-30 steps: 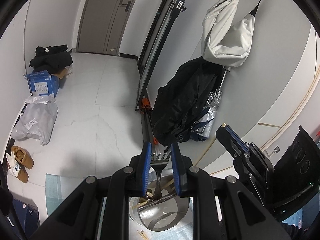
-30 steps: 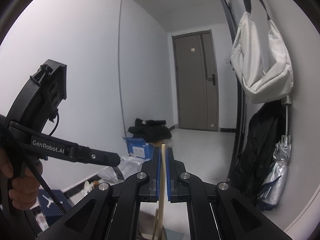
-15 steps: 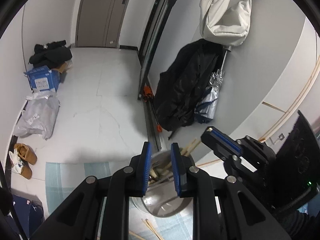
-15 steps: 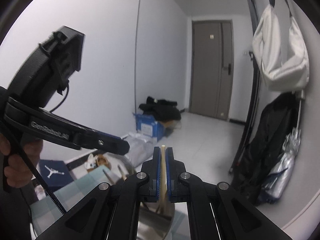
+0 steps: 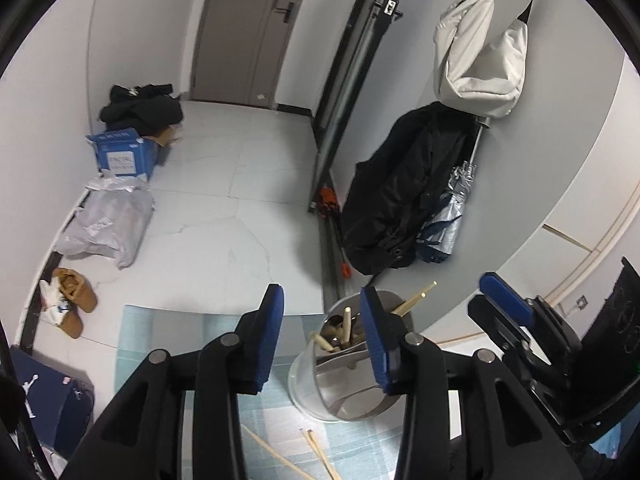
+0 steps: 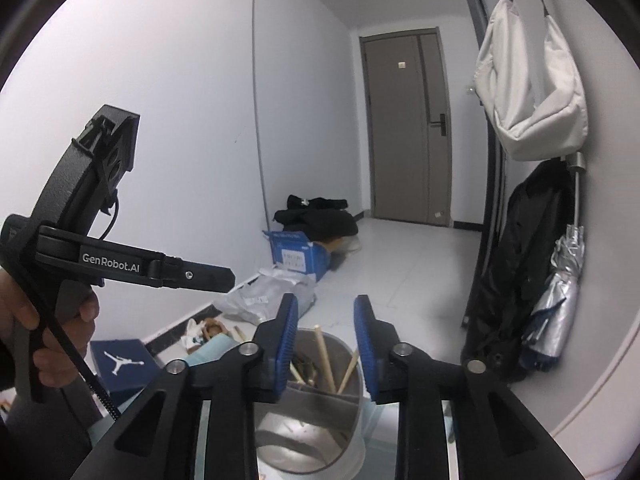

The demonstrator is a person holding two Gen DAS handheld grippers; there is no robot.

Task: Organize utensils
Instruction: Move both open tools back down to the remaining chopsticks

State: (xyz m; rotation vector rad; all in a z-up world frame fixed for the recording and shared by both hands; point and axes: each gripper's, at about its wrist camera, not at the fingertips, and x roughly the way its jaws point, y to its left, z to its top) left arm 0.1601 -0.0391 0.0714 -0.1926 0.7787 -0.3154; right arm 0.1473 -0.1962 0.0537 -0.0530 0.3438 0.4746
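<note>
Spreading apart within the last half second, the jaws of both tools now stand open with nothing between them: the left gripper (image 5: 322, 330), which a second ago pinched a fork above the holder, is empty, and the right gripper (image 6: 326, 344), which had been clamped on a single wooden chopstick, has let it go. That chopstick (image 6: 324, 356) now stands upright inside the metal utensil holder (image 6: 316, 428), leaning among other wooden handles, and the fork appears to have dropped in too, though it cannot be picked out clearly among the contents. From the left wrist view the holder (image 5: 340, 384) sits on a pale checked mat (image 5: 168, 332), just right of the open left jaws. Both releases look complete, so two utensils seem to be sorted. Loose chopsticks (image 5: 316, 454) still lie on the mat in front of the holder and probably come next.
</note>
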